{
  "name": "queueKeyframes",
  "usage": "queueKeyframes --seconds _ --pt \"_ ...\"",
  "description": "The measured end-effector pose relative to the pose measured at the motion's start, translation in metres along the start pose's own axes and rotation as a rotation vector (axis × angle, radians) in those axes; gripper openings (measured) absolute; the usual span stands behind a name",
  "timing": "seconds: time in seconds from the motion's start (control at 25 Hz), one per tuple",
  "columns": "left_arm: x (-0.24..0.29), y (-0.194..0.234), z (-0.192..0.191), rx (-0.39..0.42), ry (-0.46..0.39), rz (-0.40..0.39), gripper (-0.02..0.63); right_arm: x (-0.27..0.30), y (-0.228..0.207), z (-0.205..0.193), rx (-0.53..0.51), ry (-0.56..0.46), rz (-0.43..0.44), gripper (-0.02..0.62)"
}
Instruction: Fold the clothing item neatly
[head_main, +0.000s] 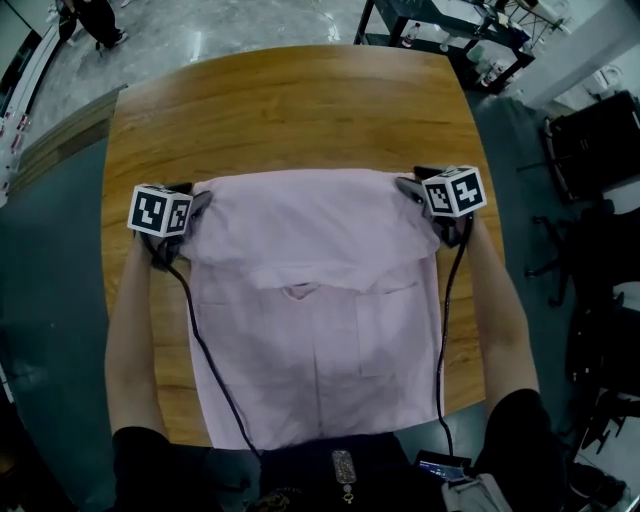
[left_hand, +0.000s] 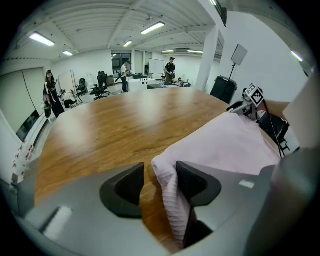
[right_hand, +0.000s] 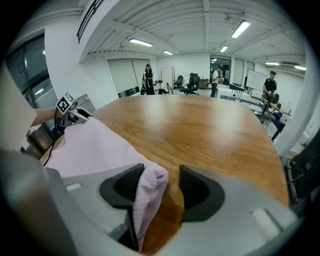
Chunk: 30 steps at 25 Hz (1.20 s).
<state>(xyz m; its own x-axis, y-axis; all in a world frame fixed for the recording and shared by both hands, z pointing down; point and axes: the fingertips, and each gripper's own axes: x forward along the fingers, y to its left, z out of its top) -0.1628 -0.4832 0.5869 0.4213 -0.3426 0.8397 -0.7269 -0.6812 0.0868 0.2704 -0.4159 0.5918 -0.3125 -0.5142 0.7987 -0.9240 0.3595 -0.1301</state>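
A pale pink shirt (head_main: 315, 290) lies on the wooden table (head_main: 290, 100), its upper part folded down over the chest pockets. My left gripper (head_main: 195, 205) sits at the fold's left corner and my right gripper (head_main: 410, 185) at its right corner. In the left gripper view the jaws (left_hand: 160, 182) stand open; the shirt corner (left_hand: 167, 175) leans on the right pad, with a gap to the left pad. In the right gripper view the jaws (right_hand: 162, 187) are open too, with the corner (right_hand: 150, 185) resting against the left pad only.
Black cables (head_main: 210, 370) run from both grippers back across the shirt's edges towards the person. A black metal frame (head_main: 450, 30) stands beyond the table's far right corner, and office chairs (head_main: 590, 140) stand on the right. People (right_hand: 148, 77) stand far off in the room.
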Motion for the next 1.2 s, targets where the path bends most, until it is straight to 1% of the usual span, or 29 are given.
queueKeyframes --seconds 0.08,0.12,0.16,0.2,0.24,0.28,0.36,0.48,0.56,0.6,0.68,0.8,0.88,1.04,1.2 --pt "0.003 -0.005 -0.003 -0.044 -0.015 -0.048 0.203 0.0 0.0 -0.004 0.012 0.0 0.026 0.21" --pt "0.002 -0.007 -0.004 -0.076 -0.022 -0.081 0.179 -0.001 0.002 -0.005 0.009 0.004 0.045 0.166" --pt "0.002 -0.009 -0.006 -0.11 -0.028 -0.11 0.144 -0.001 0.006 -0.005 0.0 0.01 0.063 0.107" --pt "0.0 -0.009 -0.007 -0.141 -0.033 -0.13 0.126 -0.001 0.009 -0.004 -0.011 0.015 0.077 0.083" --pt "-0.002 -0.007 -0.008 -0.157 -0.036 -0.138 0.111 -0.002 0.011 -0.003 -0.022 0.017 0.084 0.072" --pt "-0.005 -0.004 -0.009 -0.154 -0.037 -0.13 0.098 -0.002 0.011 -0.001 -0.028 0.014 0.088 0.066" --pt "-0.011 0.005 -0.007 -0.093 -0.033 -0.072 0.086 -0.006 0.009 0.007 -0.036 -0.004 0.086 0.061" --pt "-0.021 0.016 0.006 0.015 -0.038 0.048 0.042 -0.007 0.008 0.022 -0.069 -0.028 0.069 0.058" --pt "-0.026 0.021 0.012 0.053 -0.037 0.102 0.034 -0.004 0.009 0.033 -0.101 -0.038 0.053 0.055" --pt "-0.028 0.023 0.014 0.062 -0.034 0.119 0.033 -0.002 0.009 0.039 -0.113 -0.045 0.044 0.055" --pt "-0.032 0.028 0.014 0.052 -0.036 0.131 0.032 0.001 0.01 0.05 -0.128 -0.063 0.025 0.055" --pt "-0.042 0.038 0.021 0.018 -0.062 0.158 0.032 0.002 0.009 0.071 -0.149 -0.098 0.001 0.054" --pt "-0.05 0.045 0.032 0.02 -0.083 0.192 0.032 0.0 0.008 0.088 -0.168 -0.124 -0.023 0.054" --pt "-0.075 0.058 0.057 0.039 -0.147 0.248 0.032 -0.016 0.009 0.131 -0.204 -0.206 -0.074 0.054" --pt "-0.112 0.051 0.07 0.049 -0.214 0.267 0.031 -0.05 0.018 0.16 -0.229 -0.284 -0.092 0.054"
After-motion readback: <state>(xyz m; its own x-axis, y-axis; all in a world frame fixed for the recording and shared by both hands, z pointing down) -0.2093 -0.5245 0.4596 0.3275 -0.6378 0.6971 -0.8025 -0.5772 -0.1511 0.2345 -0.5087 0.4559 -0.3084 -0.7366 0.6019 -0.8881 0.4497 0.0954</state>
